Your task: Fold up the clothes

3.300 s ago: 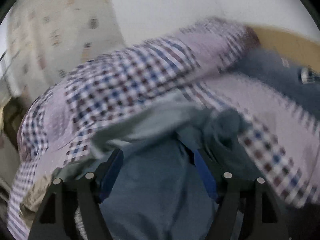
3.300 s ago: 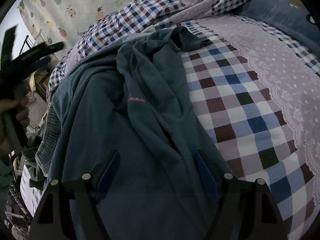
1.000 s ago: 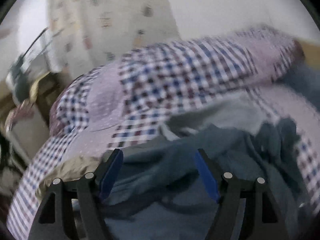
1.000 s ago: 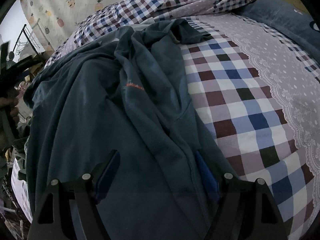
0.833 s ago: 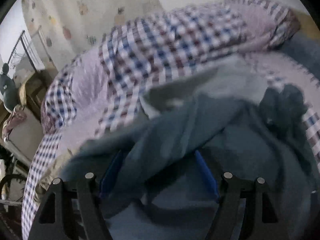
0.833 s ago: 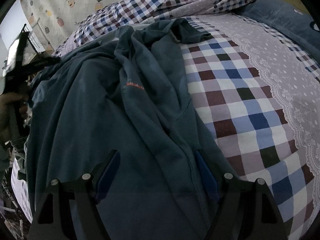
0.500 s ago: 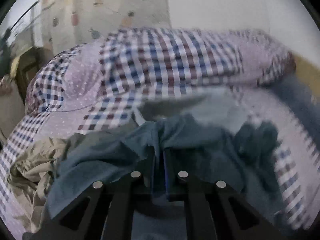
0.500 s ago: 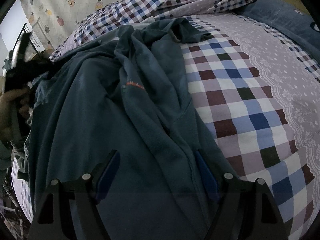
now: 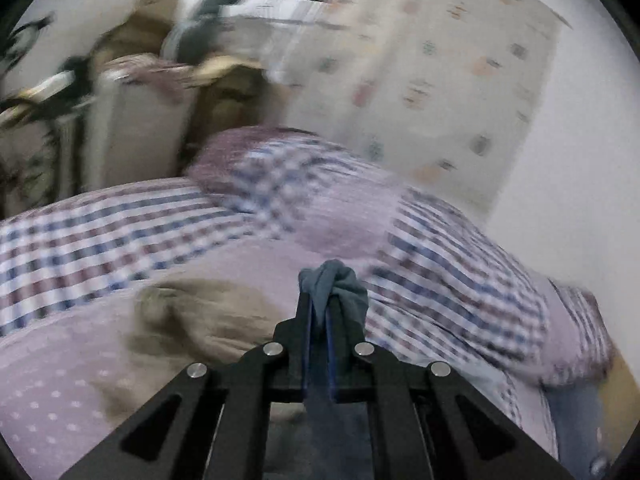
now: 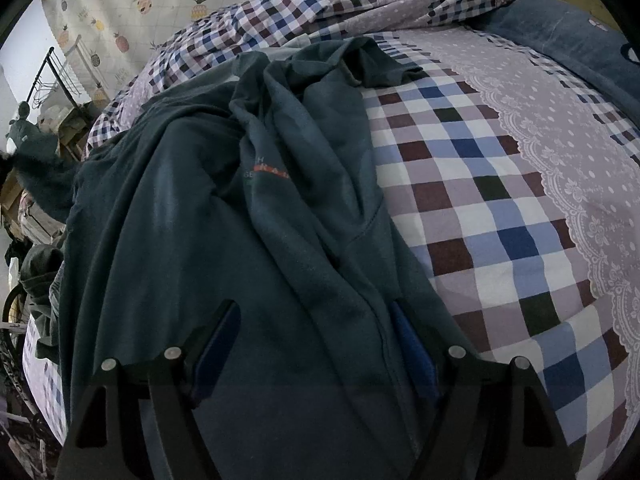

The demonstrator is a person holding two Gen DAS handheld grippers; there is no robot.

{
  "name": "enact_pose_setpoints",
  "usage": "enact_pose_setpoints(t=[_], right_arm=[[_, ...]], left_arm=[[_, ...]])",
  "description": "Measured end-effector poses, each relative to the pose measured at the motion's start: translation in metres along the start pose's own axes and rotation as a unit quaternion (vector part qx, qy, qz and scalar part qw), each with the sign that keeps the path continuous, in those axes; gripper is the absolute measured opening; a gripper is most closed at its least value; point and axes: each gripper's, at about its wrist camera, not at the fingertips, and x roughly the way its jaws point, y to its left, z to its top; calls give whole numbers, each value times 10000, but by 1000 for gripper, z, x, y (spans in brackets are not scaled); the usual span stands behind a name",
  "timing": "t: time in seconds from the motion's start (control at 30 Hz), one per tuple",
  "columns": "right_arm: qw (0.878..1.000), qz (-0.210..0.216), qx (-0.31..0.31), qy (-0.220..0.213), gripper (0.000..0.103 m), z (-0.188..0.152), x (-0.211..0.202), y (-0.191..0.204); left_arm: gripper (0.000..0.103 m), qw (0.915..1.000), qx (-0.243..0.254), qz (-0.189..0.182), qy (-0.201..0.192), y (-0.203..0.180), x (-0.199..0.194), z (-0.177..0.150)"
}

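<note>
I see a bed [image 10: 500, 208] covered by a checked sheet in blue, maroon and white, with a lilac dotted panel edged in lace along its right side. A dark teal garment [image 10: 248, 240] lies crumpled across the left half of it, orange lettering showing on a fold. A bunched checked quilt [image 10: 288, 12] sits along the far edge by the wall, and a blue pillow [image 10: 560, 32] lies at the far right corner. In my blurred left view a tan cloth [image 9: 192, 320] rests on the dotted bedding.
</note>
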Motion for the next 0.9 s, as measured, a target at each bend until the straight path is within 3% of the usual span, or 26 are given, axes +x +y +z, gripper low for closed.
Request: enact_pose_setpoints(t=[0.17, 0.27, 0.4, 0.5, 0.57, 0.7, 0.8, 0.9], right_arm=[[10000, -38, -43, -6, 80, 2, 1, 1], [9999, -70, -83, -7, 80, 1, 1, 1], [9997, -149, -177, -4, 80, 0, 5, 6], [9994, -213, -268, -2, 80, -1, 6, 9], [9992, -247, -309, -3, 80, -4, 6, 10], [9989, -306, -369, -5, 80, -6, 7, 11], [9984, -361, -434, -9, 80, -6, 8, 13], [9980, -403, -487, -15, 81, -8, 8, 14]], left_arm=[[5, 9947, -907, 452, 162, 98, 9, 10], [8, 9919, -1125, 522, 281, 134, 15, 4], [9, 9852, -1492, 831, 119, 172, 12, 4], [25, 9806, -1632, 1082, 65, 200, 9, 8], [40, 9881, -1207, 928, 225, 190, 15, 4], [58, 9969, -205, 466, 601, 161, 29, -6], [65, 9946, 550, 115, 877, 139, 40, -14], [67, 9830, 1377, 334, 1165, 110, 65, -35]])
